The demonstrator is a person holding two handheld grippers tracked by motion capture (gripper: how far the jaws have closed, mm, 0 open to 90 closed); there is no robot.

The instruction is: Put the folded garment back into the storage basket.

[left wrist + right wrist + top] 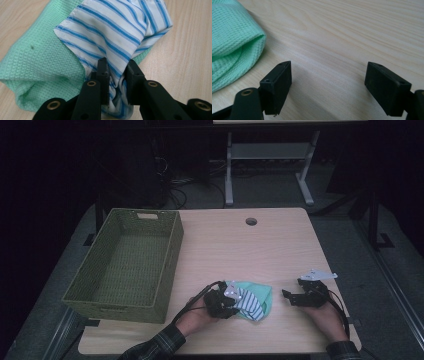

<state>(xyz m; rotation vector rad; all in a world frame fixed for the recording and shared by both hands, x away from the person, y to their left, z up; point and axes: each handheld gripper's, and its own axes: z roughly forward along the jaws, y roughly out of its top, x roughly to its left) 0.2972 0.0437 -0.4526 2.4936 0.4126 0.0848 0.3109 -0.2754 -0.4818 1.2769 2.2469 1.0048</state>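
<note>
My left gripper [117, 75] pinches the striped cloth [117, 30] atop the green towel [37, 65] near the desk's [240, 245] front edge; basket [125, 260] lies left. Right gripper [328, 85] is spread, idle.

We found the high view dim, the room behind the counter [280, 250] nearly black and only the wood top catching soft light from above; faint shadows lay beside the basket [125, 265]; both gripper views were far brighter and evenly lit, without glare; the striped cloth [112, 32] was sharp, while the nearest black jaw parts at the bottom edge were slightly soft.
</note>
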